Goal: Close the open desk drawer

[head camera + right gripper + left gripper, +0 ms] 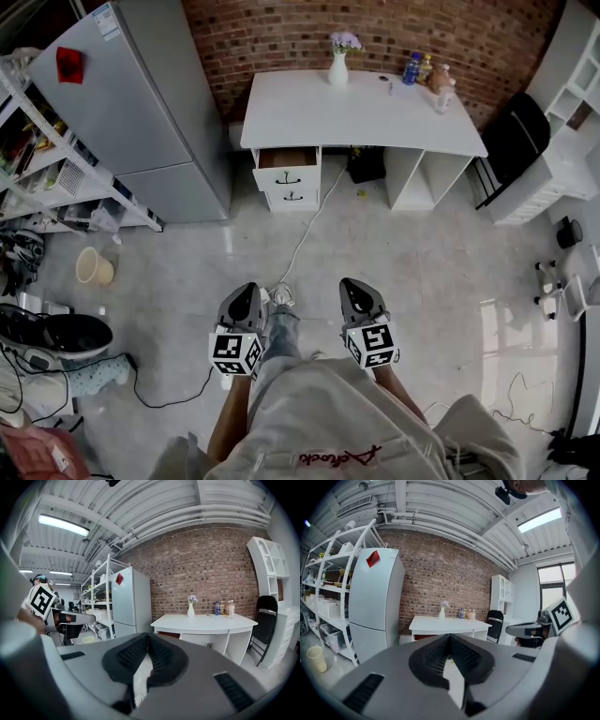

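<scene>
The white desk (pixel 356 117) stands against the brick wall, far across the floor from me. Its top left drawer (pixel 287 157) is pulled out and shows a brown inside; the drawer below it (pixel 292 196) is closed. My left gripper (pixel 247 289) and right gripper (pixel 353 284) are held side by side low in the head view, both shut and empty, pointing toward the desk. In the left gripper view the shut jaws (pixel 450 637) frame the desk (pixel 450 624) and the open drawer (pixel 423 637). The right gripper (pixel 147 637) looks at the desk (pixel 206 620) too.
A grey fridge (pixel 131 103) stands left of the desk, with a wire shelf rack (pixel 37 159) beside it. A black chair (pixel 516 136) and white shelving (pixel 562 84) are on the right. A vase (pixel 338 66) and bottles (pixel 427 73) sit on the desktop. A white cable (pixel 302 239) runs across the floor, and a bucket (pixel 94 267) stands at the left.
</scene>
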A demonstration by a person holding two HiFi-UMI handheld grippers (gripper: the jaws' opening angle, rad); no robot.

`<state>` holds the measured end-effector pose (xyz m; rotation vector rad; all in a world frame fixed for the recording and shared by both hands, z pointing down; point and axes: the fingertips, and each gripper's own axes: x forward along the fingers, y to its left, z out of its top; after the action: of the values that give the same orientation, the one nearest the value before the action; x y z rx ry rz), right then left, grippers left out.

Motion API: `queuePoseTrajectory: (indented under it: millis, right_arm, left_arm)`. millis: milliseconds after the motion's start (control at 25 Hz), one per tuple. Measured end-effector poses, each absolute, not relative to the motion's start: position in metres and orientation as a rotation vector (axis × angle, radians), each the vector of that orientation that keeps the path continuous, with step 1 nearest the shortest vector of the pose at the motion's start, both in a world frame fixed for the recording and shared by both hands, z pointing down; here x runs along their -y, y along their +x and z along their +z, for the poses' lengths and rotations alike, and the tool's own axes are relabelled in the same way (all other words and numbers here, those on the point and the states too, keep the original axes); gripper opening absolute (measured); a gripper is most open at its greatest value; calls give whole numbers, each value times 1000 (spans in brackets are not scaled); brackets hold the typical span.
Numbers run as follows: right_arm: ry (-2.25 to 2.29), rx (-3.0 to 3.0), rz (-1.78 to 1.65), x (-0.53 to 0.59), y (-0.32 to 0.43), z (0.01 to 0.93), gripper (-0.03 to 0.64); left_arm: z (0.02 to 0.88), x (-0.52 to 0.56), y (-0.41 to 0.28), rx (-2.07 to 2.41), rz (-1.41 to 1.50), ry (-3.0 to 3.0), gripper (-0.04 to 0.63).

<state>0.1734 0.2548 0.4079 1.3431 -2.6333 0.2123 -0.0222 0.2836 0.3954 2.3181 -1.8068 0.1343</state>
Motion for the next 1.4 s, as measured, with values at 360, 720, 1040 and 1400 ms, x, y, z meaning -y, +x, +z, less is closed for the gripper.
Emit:
queuePoseTrajectory:
  millis: [360,720,1040,1400]
  right_arm:
    - [1350,2628,219,-198,151,414,18]
    - [1362,2598,236,-124,117,417,18]
    - [1379,2566,251,-46,79,403,18]
    - [1436,2526,248,44,32,391,18]
  left_arm:
    - [404,-227,-39,1783,128,2332,12]
    - [409,-149,-71,1744,132,2334,12]
    - [400,-67,-100,1670,139,2359,12]
    - [393,25,-143,1592,137,2405,12]
